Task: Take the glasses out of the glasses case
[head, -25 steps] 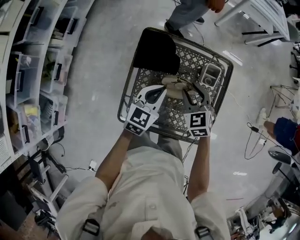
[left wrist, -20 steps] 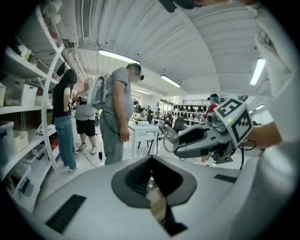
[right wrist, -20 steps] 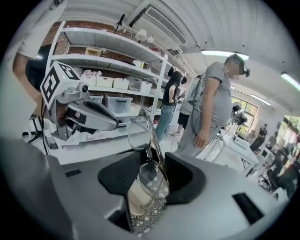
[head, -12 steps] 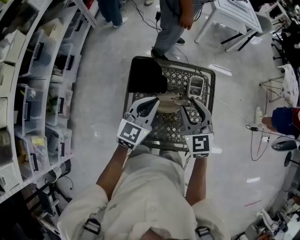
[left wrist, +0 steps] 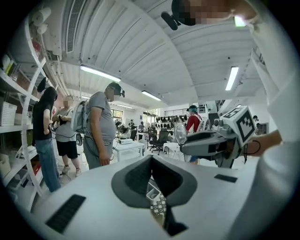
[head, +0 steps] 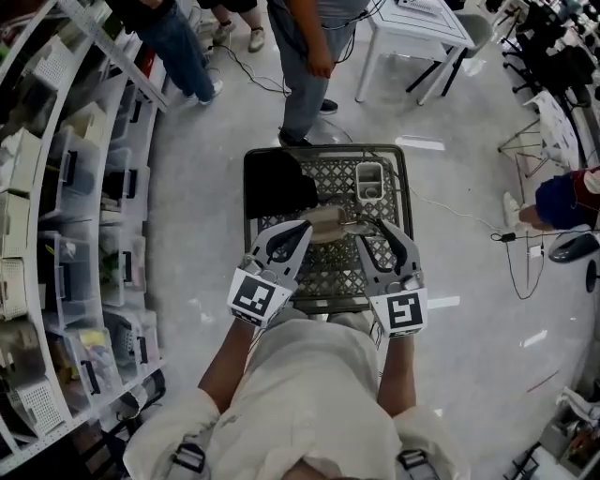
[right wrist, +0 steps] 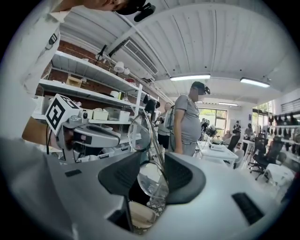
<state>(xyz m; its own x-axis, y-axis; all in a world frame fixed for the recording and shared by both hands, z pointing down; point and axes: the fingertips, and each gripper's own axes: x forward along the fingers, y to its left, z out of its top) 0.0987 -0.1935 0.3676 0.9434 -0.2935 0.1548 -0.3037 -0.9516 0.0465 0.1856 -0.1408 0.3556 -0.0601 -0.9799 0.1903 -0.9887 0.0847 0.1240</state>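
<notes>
My right gripper (right wrist: 151, 180) is shut on the clear-lensed glasses (right wrist: 140, 133), one lens between its pads and the other sticking up above them. In the head view the glasses (head: 352, 223) hang at the right gripper (head: 364, 230), well above the basket. The beige glasses case (head: 323, 223) shows between the two grippers' tips and below the right jaws (right wrist: 140, 213); I cannot tell whether it rests in the basket. My left gripper (head: 302, 230) is level with the right one. Its pads (left wrist: 136, 176) meet, and I see nothing between them.
A grey wire basket (head: 412, 197) stands below my hands, holding a black bag (head: 277, 183) and a small white container (head: 369, 180). A person (head: 305, 56) stands just beyond it. Storage shelves (head: 56, 206) line the left, a white table (head: 412, 28) stands behind, and cables cross the floor.
Both grippers have risen away from the basket, the right one carrying the glasses. The basket now looks smaller and lower, and more of the room and the standing people shows.
</notes>
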